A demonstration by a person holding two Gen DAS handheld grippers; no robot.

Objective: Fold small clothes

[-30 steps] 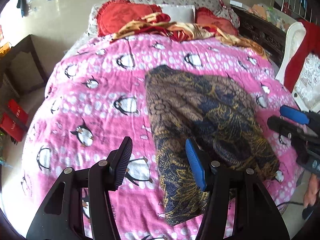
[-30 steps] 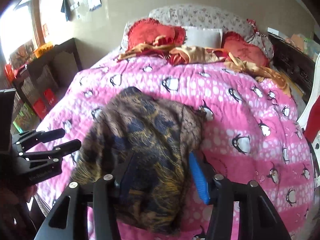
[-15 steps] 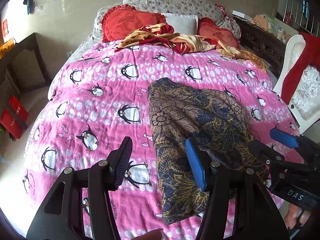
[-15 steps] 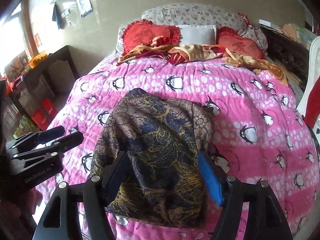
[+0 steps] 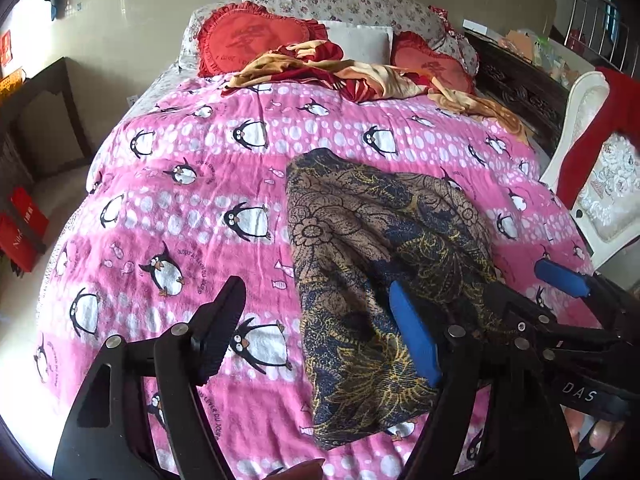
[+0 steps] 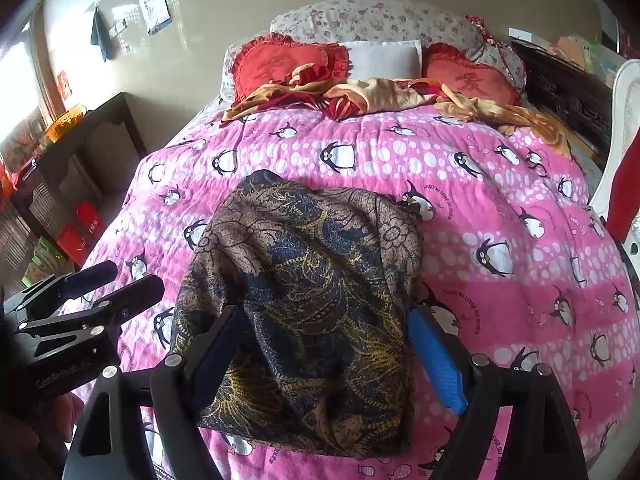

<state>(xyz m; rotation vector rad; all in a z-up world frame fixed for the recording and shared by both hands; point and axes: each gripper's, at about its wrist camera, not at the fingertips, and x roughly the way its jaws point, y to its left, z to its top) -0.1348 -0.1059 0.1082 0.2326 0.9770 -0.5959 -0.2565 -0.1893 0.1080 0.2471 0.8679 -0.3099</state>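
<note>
The patterned garment (image 6: 308, 300), a thin, limp cloth printed with gold and tan flowers on dark blue, lies on the near half of the pink penguin blanket (image 5: 192, 208) doubled into a rough, lumpy oblong, so by my judgement at least one fold is made and tidying or a further fold remains. The left gripper (image 5: 320, 332) and right gripper (image 6: 324, 348) hover over its near end, jaws opening and gripping nothing, the soft fleecy blanket wrinkled around it.
</note>
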